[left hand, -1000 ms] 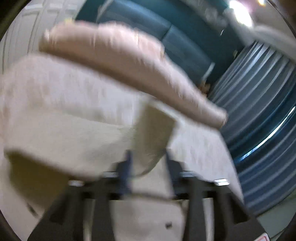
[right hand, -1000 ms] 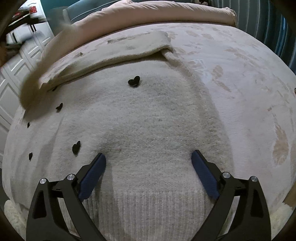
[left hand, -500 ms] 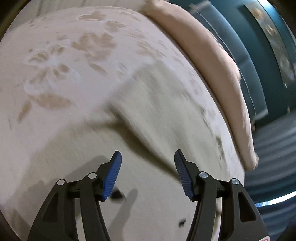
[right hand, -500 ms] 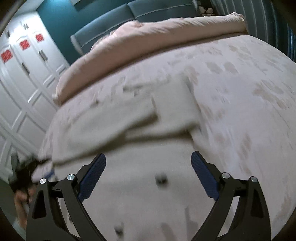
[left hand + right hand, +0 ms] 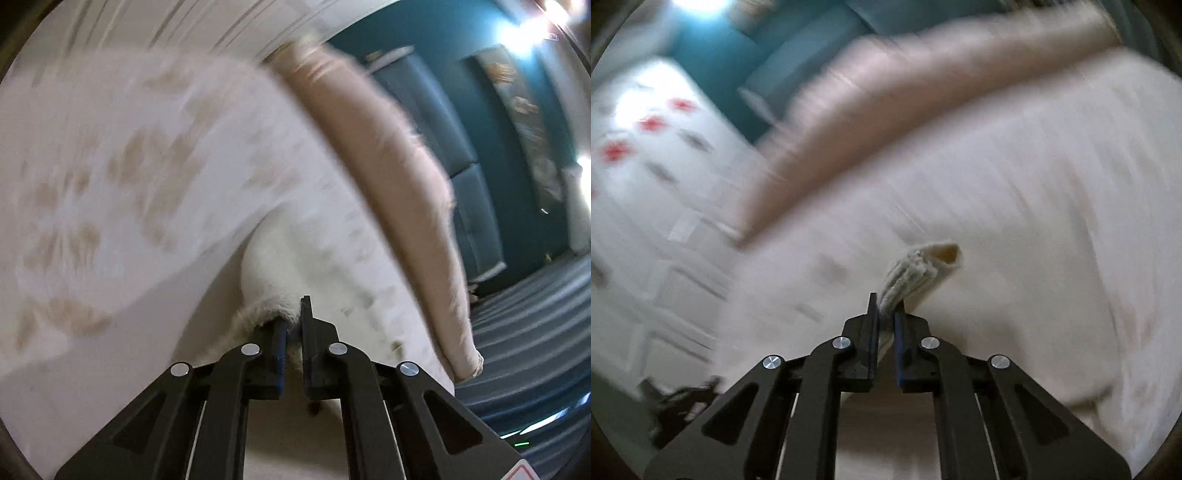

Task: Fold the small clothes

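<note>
Across the cream bedspread with tan flower prints (image 5: pixel 122 177) both of my tools are now clenched on the fuzzy cream knitted sweater (image 5: pixel 273 273), where half a second ago their jaws hung wide apart above it. My left tool (image 5: pixel 291 325) pinches a furry edge of the garment, which rises just past the tips and blocks the middle of that view. My right tool (image 5: pixel 884 321) grips a ribbed band of the same knit; its hollow folded end pokes up beyond the tips, tilted to the right. Both views are smeared with motion, so I judge I am lifting and swinging the sweater, most likely carrying one end over for the next fold. The garment hangs between the two tools above the bed, and how much of it touches the cover I cannot tell. A rolled pink blanket (image 5: pixel 399 192) lies along the far edge, well apart.
</note>
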